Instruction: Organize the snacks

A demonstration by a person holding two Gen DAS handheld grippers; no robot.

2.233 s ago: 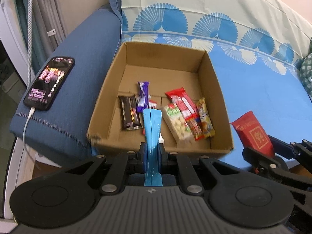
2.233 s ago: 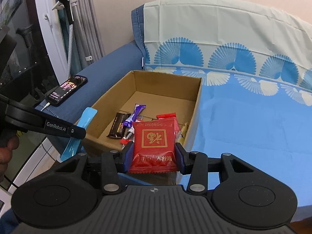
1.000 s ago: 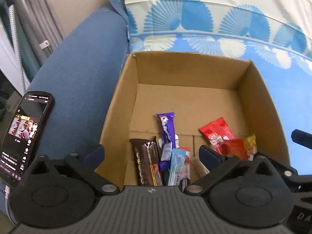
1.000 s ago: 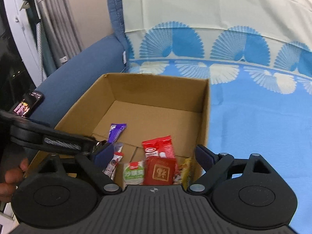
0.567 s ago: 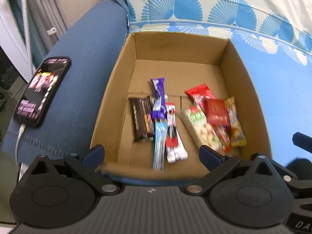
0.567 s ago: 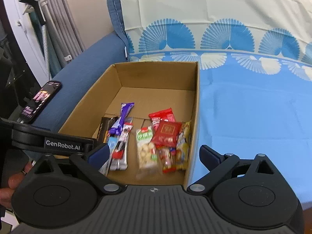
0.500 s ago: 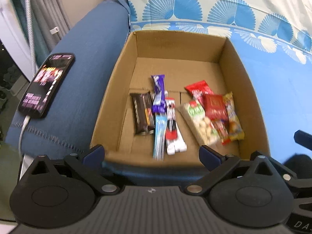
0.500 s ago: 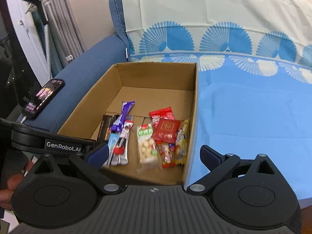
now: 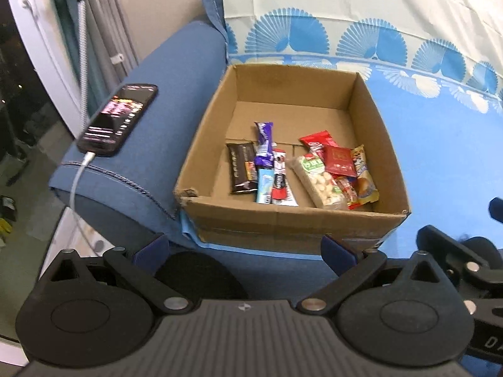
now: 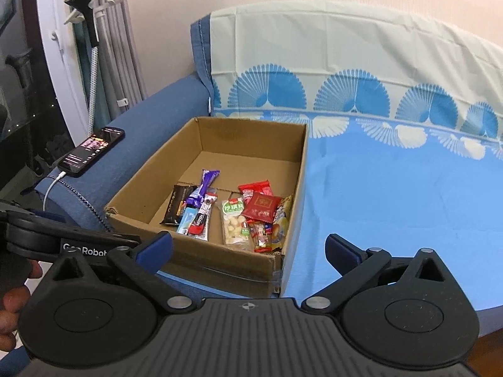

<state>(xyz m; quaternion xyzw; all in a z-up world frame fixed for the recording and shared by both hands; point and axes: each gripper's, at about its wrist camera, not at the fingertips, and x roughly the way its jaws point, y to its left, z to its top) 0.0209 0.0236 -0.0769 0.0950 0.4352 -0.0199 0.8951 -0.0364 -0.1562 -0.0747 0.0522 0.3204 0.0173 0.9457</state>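
Observation:
An open cardboard box (image 9: 201, 144) (image 10: 301, 169) stands on the blue sofa cover. Inside lie several snacks: a dark chocolate bar (image 9: 240, 168) (image 10: 177, 204), a purple bar (image 9: 264, 144) (image 10: 204, 187), a light blue stick (image 9: 264, 185) (image 10: 187, 216), a nut pack (image 9: 317, 180) (image 10: 234, 220) and a red packet (image 9: 339, 160) (image 10: 262, 205). My left gripper (image 9: 245, 248) is open and empty, in front of the box's near wall. My right gripper (image 10: 248, 248) is open and empty, at the box's near right corner.
A phone (image 9: 118, 119) (image 10: 91, 150) on a charging cable lies on the blue armrest (image 9: 163, 116) left of the box. Blue patterned cover (image 10: 393, 194) spreads to the right. The left gripper's body (image 10: 63, 242) shows at the left in the right wrist view.
The left gripper let go of the light blue stick and the right let go of the red packet; both now lie in the box. Both grippers opened and drew back from the box.

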